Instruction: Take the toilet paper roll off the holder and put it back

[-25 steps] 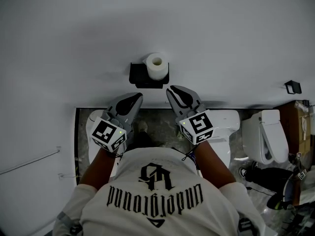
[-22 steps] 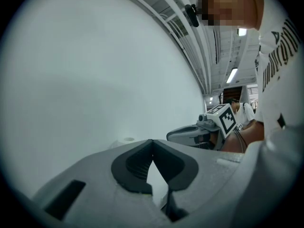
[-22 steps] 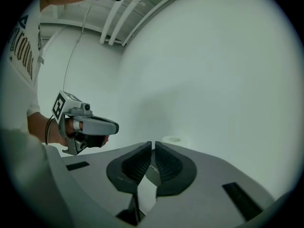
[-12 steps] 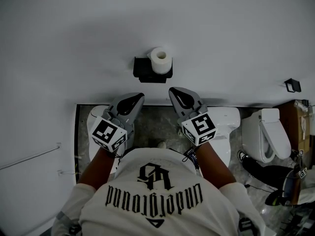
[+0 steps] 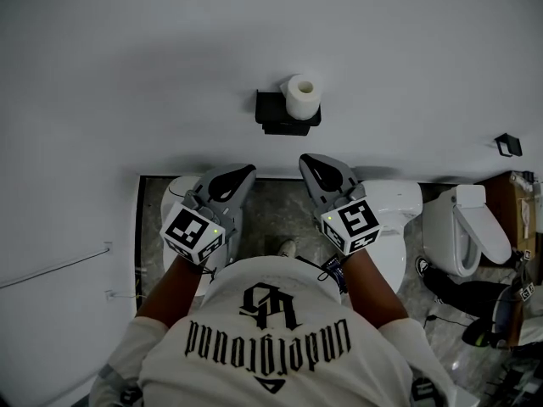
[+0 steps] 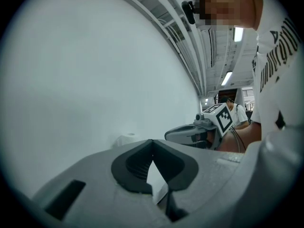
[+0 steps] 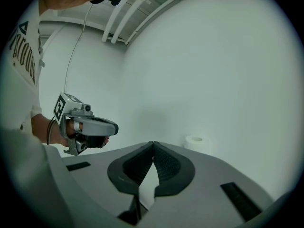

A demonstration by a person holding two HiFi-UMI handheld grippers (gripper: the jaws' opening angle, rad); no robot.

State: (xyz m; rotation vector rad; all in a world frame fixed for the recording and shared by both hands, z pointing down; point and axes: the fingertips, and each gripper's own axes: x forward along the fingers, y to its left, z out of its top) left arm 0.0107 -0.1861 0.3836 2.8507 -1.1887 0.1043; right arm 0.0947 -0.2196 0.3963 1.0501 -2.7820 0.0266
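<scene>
White roll (image 5: 302,97) farther right, right gripper (image 5: 310,164) closed

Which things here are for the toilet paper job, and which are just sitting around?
For the job:
toilet paper roll
black holder
left gripper
right gripper

Just around:
white toilet at the right
small black bracket on the wall

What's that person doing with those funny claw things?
A person stands facing a white wall with a gripper in each hand. The roll sits on its black holder on the wall. The left gripper and the right gripper are both shut and empty, pointing toward the roll but not touching it. The roll has not been taken off yet.
</scene>
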